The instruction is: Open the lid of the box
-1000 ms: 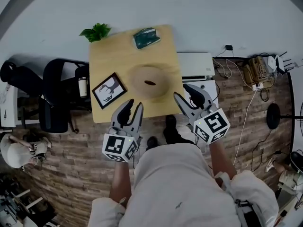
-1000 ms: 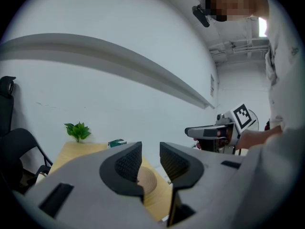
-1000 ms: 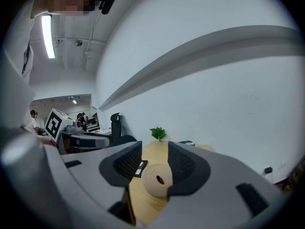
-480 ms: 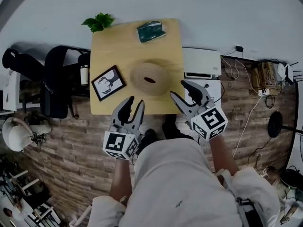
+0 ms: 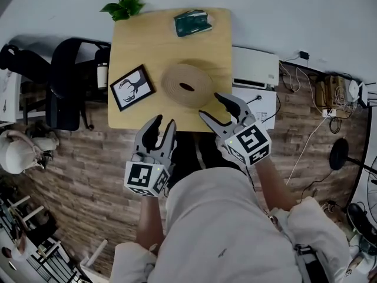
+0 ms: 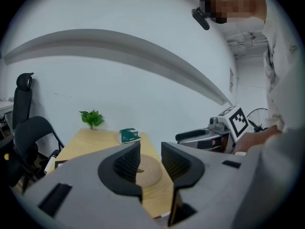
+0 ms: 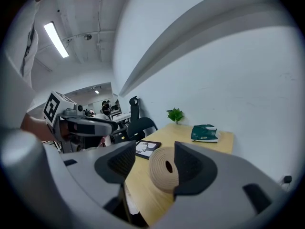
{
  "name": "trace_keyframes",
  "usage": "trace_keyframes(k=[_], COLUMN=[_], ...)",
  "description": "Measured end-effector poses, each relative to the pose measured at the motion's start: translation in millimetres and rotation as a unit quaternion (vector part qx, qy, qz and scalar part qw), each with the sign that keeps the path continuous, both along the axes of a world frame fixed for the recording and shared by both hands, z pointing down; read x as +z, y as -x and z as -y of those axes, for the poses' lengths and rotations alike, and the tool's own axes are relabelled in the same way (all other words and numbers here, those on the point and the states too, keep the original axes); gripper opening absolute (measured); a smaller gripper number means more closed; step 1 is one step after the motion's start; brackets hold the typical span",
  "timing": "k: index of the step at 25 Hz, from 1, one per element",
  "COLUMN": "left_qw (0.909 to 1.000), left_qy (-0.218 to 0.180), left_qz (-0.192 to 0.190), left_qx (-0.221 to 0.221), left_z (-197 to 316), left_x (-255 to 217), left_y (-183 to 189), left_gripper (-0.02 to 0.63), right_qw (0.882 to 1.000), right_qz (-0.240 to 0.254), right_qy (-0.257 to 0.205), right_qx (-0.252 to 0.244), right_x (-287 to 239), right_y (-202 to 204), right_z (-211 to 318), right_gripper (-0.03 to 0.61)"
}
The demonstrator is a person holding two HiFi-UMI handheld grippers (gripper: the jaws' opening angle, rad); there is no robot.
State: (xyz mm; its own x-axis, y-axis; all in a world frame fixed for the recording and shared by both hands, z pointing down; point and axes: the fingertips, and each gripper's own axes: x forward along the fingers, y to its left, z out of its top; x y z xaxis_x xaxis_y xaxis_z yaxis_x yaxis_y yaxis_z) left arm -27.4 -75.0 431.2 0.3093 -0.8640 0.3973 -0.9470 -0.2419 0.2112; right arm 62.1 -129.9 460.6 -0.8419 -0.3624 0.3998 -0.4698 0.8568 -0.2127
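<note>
A round tan box with a dark slot in the middle of its lid sits on the wooden table, toward the near edge. It also shows ahead in the left gripper view as the box and in the right gripper view as the box. My left gripper hovers at the table's near edge, left of the box, and is open. My right gripper is open just off the box's near right side, not touching it. Both pairs of jaws have just been opening, with nothing between them.
A framed deer picture lies left of the box. A green packet and a small plant sit at the table's far end. A black chair stands to the left, and a white unit and cables to the right.
Both grippers have come closer to the table's near edge, the right one nearing the box. The right jaws stand wider apart than before.
</note>
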Motion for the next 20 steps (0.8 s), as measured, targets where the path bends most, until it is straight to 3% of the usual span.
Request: trace_keyframes(k=[20], left_qw=[0.9995], left_qy=[0.028], left_qz=[-0.012], left_qx=[0.012], left_z=[10], left_x=[44], left_y=[68], left_gripper=[0.124], right_qw=[0.991], right_qz=[-0.121], right_qy=[0.019], right_qx=[-0.047], right_x=[88], right_y=[74], right_z=[-8], right_gripper=[0.283])
